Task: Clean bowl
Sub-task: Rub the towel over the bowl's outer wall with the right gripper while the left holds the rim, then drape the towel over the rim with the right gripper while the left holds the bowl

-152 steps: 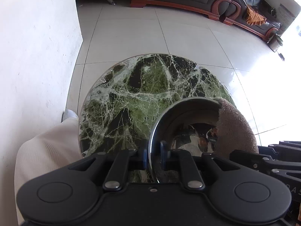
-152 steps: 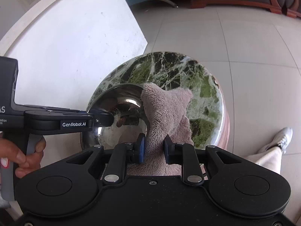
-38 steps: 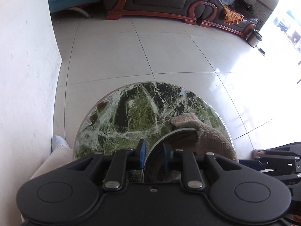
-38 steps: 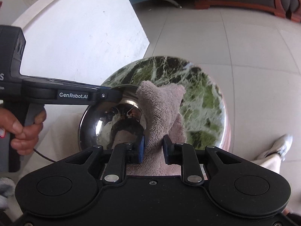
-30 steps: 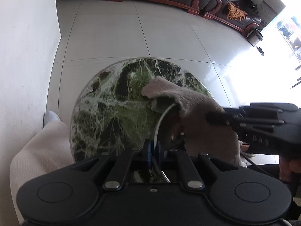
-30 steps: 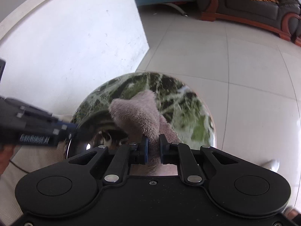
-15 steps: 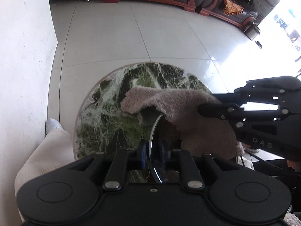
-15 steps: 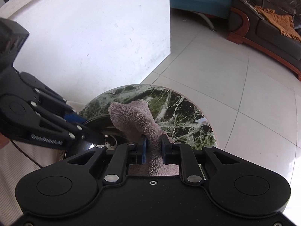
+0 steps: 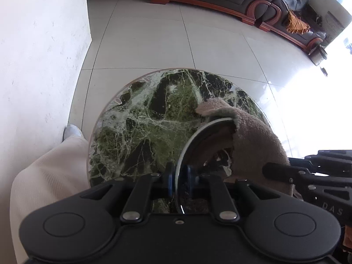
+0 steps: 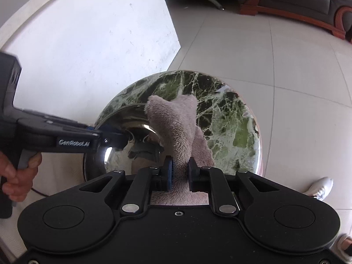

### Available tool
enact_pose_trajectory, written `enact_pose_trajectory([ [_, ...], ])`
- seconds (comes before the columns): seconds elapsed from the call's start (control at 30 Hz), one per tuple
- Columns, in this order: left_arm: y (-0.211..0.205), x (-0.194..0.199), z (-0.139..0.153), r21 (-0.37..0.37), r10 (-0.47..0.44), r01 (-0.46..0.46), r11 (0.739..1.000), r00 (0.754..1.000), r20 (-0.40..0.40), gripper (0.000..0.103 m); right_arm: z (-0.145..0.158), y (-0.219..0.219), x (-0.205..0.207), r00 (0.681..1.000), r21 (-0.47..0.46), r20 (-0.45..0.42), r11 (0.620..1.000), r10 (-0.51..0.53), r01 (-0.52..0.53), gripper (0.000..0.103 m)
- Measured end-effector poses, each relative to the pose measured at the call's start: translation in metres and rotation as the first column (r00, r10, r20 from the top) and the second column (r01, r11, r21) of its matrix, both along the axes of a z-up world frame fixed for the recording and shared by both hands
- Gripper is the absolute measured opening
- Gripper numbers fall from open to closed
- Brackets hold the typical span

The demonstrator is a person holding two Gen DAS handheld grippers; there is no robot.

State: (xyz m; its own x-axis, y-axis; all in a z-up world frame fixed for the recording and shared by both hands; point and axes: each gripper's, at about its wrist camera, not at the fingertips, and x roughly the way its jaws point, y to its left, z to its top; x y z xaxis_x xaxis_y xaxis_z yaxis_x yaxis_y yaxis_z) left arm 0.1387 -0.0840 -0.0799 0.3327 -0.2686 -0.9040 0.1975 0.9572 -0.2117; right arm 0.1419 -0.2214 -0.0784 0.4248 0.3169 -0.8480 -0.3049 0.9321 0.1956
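Steel bowl (image 10: 118, 140) is held tilted on edge above a round green marble table (image 9: 140, 132), w/ the left gripper (image 9: 178, 181) pinching its thin rim; those jaws have just eased apart slightly, rim still between them. Right gripper (image 10: 180, 172) is clamped on a fuzzy grey-brown cloth (image 10: 176, 127), which drapes over the bowl's far rim & into its inside. A hand (image 10: 15, 176) grips the left tool's handle.
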Motion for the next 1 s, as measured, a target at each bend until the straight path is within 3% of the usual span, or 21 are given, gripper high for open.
enact_pose_trajectory([
  [0.07, 0.0, 0.0, -0.001, 0.009, -0.002, 0.002, 1.0, 1.0, -0.004, 0.015, 0.004, 0.007, 0.005, 0.999, -0.031, 0.034, 0.999, 0.018, -0.017, 0.013],
  [0.23, -0.002, -0.002, 0.001, 0.018, -0.007, 0.007, 1.0, 1.0, -0.002, 0.014, 0.012, 0.013, 0.032, 0.997, 0.001, 0.071, 0.999, 0.033, -0.033, 0.013],
  [0.53, -0.006, -0.002, 0.001, 0.01, -0.014, 0.014, 1.0, 1.0, -0.008, 0.013, -0.004, -0.005, 0.001, 1.0, 0.008, -0.016, 1.0, -0.01, 0.01, 0.013],
  [0.63, -0.009, -0.001, 0.001, 0.028, -0.035, 0.035, 0.999, 0.999, -0.009, 0.013, 0.001, 0.005, 0.004, 0.999, -0.047, 0.024, 0.999, 0.024, -0.023, 0.013],
  [0.8, -0.013, -0.001, 0.0, 0.053, -0.054, 0.054, 0.997, 0.999, -0.003, 0.014, 0.012, 0.015, 0.03, 0.995, -0.027, 0.07, 0.997, 0.07, -0.068, 0.013],
  [1.0, -0.013, -0.002, -0.001, 0.052, -0.039, 0.038, 0.998, 0.999, 0.002, 0.014, 0.001, 0.006, 0.024, 0.998, -0.026, 0.022, 0.998, 0.06, -0.059, 0.013],
])
